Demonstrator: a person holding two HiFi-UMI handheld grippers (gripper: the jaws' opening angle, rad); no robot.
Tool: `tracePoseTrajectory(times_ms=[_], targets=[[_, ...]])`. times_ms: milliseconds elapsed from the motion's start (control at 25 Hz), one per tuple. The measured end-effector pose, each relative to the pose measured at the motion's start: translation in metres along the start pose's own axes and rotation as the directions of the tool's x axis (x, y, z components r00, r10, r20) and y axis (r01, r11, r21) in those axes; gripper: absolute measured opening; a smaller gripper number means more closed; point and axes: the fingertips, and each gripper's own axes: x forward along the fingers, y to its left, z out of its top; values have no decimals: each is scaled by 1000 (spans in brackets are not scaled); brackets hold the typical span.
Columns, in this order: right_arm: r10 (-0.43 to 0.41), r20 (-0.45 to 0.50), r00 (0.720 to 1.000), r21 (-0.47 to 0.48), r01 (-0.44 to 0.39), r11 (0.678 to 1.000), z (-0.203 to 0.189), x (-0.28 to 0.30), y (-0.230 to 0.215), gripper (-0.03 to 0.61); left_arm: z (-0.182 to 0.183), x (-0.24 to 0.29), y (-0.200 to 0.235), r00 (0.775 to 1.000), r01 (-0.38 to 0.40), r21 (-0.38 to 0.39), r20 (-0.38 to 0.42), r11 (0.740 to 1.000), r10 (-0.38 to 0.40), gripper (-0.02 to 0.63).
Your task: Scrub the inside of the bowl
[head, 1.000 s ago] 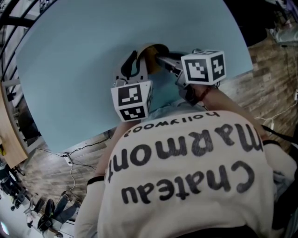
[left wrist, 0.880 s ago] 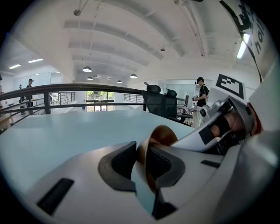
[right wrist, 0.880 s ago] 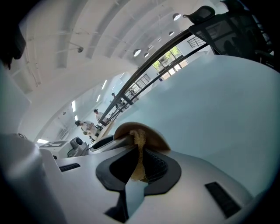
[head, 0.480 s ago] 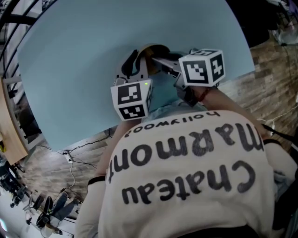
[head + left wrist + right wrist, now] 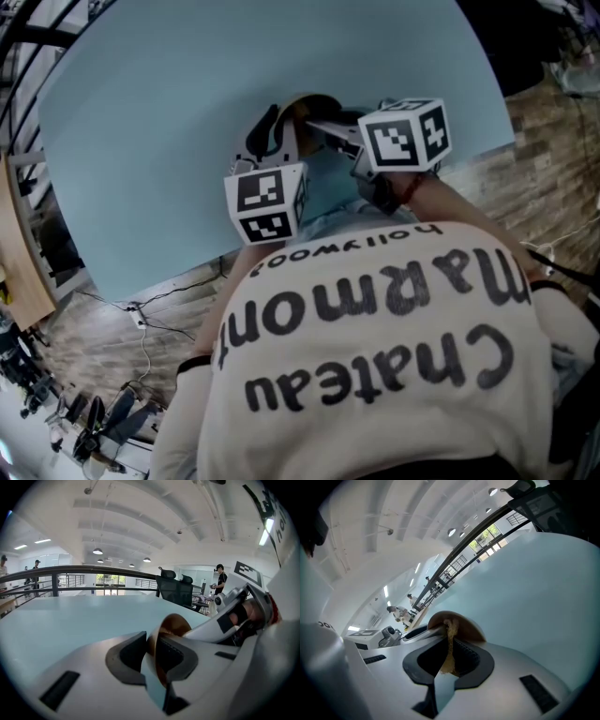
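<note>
On the counter (image 5: 169, 122): the bowl (image 5: 174, 622) is being held tilted on its edge, at 12 o'clock from the person in the head view.
Left tool (image 5: 151, 654): the bowl's wall is being clamped between its jaws, one pad inside and one outside. The tool is being pointed in from 7 o'clock of the bowl.
Right tool (image 5: 446, 662): a thin tan scrub pad (image 5: 450, 637) is being pinched between its jaws. Its far end is apparently being laid against the bowl's inner face from 4 o'clock.
Handling: the bowl is being judged light, stiff, thin-walled and smooth, so it is likely to swivel under scrubbing pressure.
Hold: the rim is being favoured, with the wall set deep between the pads.
Pad: it is being judged soft and floppy, so a hold near its working end is being advised.
</note>
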Motion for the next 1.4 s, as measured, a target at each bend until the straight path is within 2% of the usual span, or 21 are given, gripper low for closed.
tracePoseTrajectory(times_ms=[400,800,1080,1400], targets=[[-21,58,998,24,19,1000,1,-1,-6,58,-3,8,-1,999,50,45,8,998,-50,44],[13,70,997,5,-14,1000,3,-7,6,58,5,-2,-4,999,46,47,6,998,-46,44],[-32,72,997,8,32,999,1,-3,3,58,6,-8,2,999,35,44,26,998,-36,48],[-93,43,995,-40,95,995,-6,0,-6,58,1,-12,6,1000,19,42,14,999,-19,49]])
